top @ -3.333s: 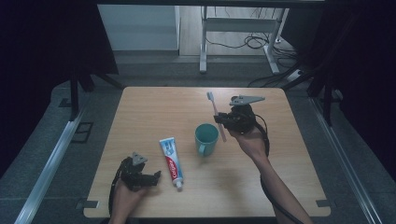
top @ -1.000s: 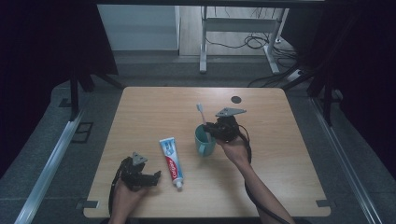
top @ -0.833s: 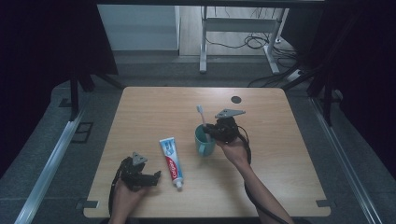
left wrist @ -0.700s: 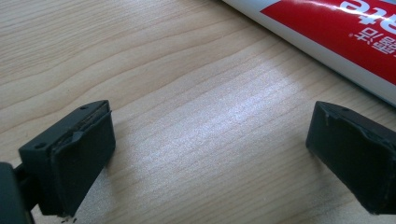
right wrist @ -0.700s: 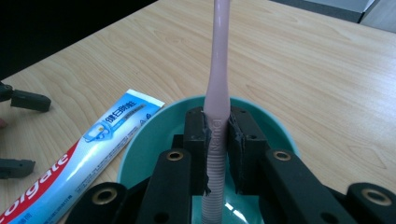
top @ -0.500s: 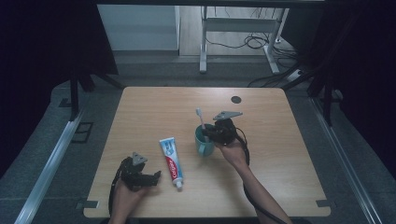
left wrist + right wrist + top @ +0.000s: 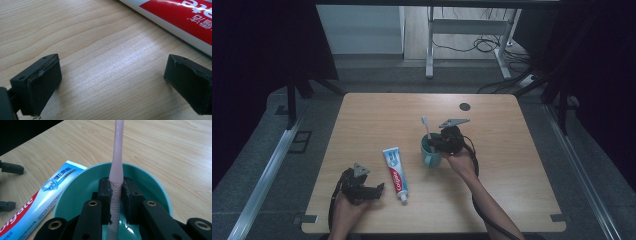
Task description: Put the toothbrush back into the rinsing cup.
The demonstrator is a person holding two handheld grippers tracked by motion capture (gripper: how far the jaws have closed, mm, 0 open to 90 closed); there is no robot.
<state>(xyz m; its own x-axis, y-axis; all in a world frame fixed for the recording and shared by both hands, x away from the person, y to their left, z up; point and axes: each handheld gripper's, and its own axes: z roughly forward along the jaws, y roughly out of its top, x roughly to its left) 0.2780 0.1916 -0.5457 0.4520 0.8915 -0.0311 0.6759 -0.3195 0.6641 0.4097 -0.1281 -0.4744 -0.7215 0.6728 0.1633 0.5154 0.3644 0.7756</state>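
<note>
The right gripper [image 7: 438,145] hangs over the mouth of a teal cup [image 7: 430,155] near the middle of the wooden table [image 7: 512,165], and its jaws pinch a pale pink toothbrush [image 7: 427,131] by the ribbed part of the handle. In the right gripper view the toothbrush [image 7: 116,180] runs straight up the middle between the two black pads [image 7: 103,188], which press on it from both sides; the lower end of the handle dips below the rim into the cup [image 7: 75,192], while the upper part rises out of the top of that view. From the high view the bristle end stands above the cup and leans a little toward the far left, so the brush sits roughly upright, with the jaws themselves lowered just inside the cup's mouth. A tube of toothpaste [image 7: 395,172] lies flat on the table just left of the cup, its cap end toward the person; the tube [image 7: 37,200] shows close beside the cup, apart from it. The left gripper [image 7: 374,191] rests low near the front left of the table, beside the cap end of the tube. In the left gripper view its jaws stand wide apart with bare wood between them, and the red and white tube [image 7: 180,17] lies beyond them, touching neither pad.
</note>
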